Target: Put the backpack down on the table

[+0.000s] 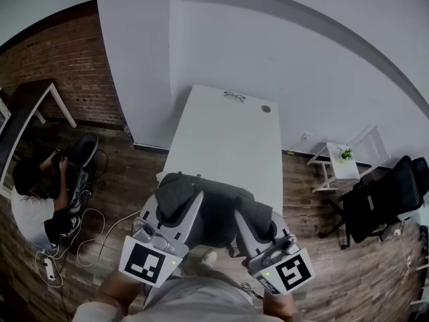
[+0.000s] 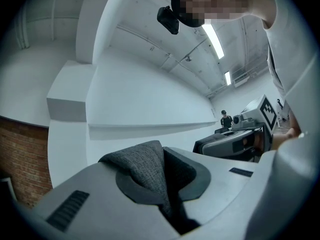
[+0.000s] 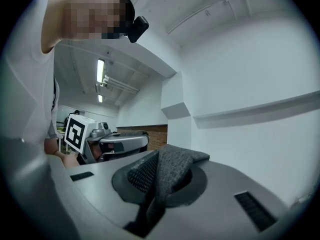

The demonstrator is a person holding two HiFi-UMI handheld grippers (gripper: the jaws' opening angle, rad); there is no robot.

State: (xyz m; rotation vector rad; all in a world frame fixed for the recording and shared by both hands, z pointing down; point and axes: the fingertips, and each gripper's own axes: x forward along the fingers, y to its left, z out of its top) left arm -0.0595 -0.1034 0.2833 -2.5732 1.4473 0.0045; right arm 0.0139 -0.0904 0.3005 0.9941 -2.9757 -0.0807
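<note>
Head view: dark grey backpack (image 1: 213, 203) hangs btw the two tools at the 6 o'clock end of the white table (image 1: 231, 136), over its near edge. Can't tell if its base touches the top, since bag and tools hide that. Left tool (image 1: 182, 205) grips its 9 o'clock side, right tool (image 1: 247, 221) its 3 o'clock side, jaw tips buried in fabric. Glasses (image 1: 234, 96) lie at the table's 12 o'clock end. Left gripper view: jaws clamped on a fold of grey backpack fabric, rest of bag cut off below; right tool w/ marker cube (image 2: 267, 113) at 3 o'clock. Right gripper view: jaws pinch another grey fold, mesh on its 9 o'clock face; left tool at 9 o'clock, partly hidden.
</note>
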